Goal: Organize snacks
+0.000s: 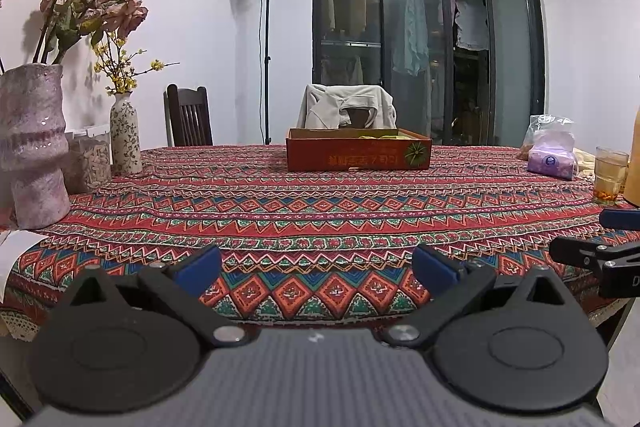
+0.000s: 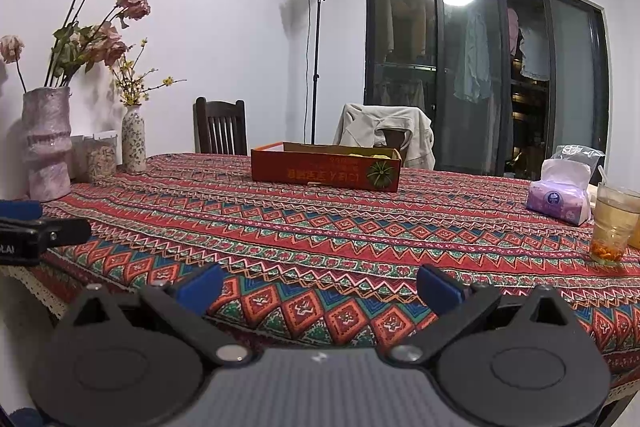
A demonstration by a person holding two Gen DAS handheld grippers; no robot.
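A low red cardboard box [image 1: 358, 150] stands far back on the patterned tablecloth [image 1: 320, 211]; yellowish snack packets show over its rim. It also shows in the right wrist view [image 2: 326, 171]. My left gripper [image 1: 316, 269] is open and empty, above the table's near edge. My right gripper [image 2: 320, 287] is open and empty too, at the near edge. Each gripper shows at the side of the other view: the right one [image 1: 600, 251] and the left one [image 2: 36, 227].
At the left stand a large pink vase [image 1: 34, 147], a small floral vase [image 1: 125, 135] and clear jars [image 1: 88, 159]. At the right are a purple tissue pack [image 2: 558, 199], a glass of drink [image 2: 612, 223] and a plastic bag [image 1: 550, 131]. Chairs stand behind the table.
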